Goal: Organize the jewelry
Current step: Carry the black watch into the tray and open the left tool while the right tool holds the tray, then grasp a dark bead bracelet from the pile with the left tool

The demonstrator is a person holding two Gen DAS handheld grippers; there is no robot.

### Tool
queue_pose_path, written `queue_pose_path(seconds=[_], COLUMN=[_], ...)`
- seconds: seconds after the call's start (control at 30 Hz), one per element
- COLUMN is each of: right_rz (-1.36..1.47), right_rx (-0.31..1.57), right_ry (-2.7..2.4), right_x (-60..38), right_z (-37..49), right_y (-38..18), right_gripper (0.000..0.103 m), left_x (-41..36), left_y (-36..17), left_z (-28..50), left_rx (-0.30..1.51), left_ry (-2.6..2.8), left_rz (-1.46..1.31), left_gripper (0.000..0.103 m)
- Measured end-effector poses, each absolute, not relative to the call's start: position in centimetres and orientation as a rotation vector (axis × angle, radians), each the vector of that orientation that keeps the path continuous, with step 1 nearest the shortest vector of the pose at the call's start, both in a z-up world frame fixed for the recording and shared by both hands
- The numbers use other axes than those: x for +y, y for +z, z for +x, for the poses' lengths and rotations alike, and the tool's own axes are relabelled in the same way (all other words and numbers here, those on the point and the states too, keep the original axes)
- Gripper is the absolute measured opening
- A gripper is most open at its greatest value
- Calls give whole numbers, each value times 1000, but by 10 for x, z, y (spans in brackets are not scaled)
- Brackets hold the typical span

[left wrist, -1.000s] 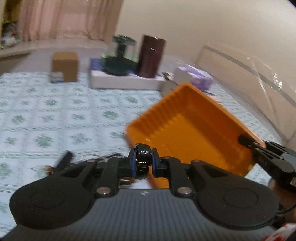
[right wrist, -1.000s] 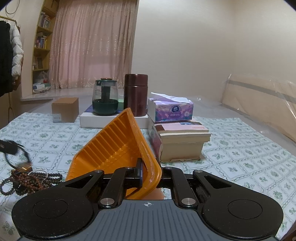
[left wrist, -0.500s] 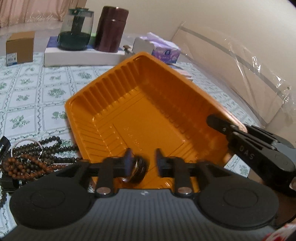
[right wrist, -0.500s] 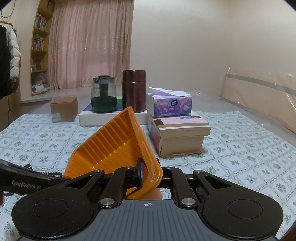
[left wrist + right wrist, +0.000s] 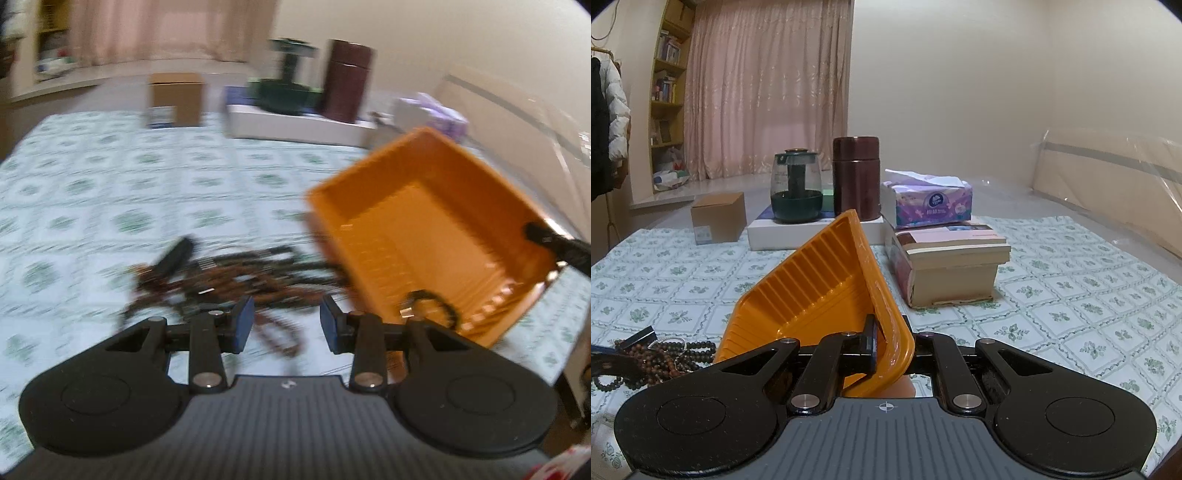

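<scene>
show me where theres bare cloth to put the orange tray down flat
Bare cloth lies right of the books. More lies between the cardboard box and the beads. It is crowded at the beads beside the tray, and along the back row by the white box.

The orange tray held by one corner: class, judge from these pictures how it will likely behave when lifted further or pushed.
The orange tray looks thin and ribbed, so probably light and slightly flexible. The right gripper pinches only one corner, so it may twist or sag. It sits tilted, so the dark bracelet inside could slide.
</scene>
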State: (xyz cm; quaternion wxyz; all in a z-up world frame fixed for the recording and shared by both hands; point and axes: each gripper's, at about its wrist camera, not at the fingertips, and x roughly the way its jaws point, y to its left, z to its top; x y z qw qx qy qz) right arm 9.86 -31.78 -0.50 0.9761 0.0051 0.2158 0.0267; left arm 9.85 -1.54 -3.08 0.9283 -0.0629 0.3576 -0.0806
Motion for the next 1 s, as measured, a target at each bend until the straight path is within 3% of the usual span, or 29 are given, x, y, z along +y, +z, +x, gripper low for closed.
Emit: queue_pose_path(seconds=[0.3,0.73,1.0], right_rz=[1,-15,-19], right_rx=[436,438,440], right_ry=[48,39,36], right_x=[-316,-314,-315], right_z=[98,100,100], right_y=[-5,-6,-8], right_gripper=[10,10,10], left_x=[32,21,18], left_y=[-51,-80,-84], left_z=[88,118,126], left_rx=[754,801,826], left_ry=[-27,-92,-104], left_rz=[-103,61,108], left_gripper=[35,34,20])
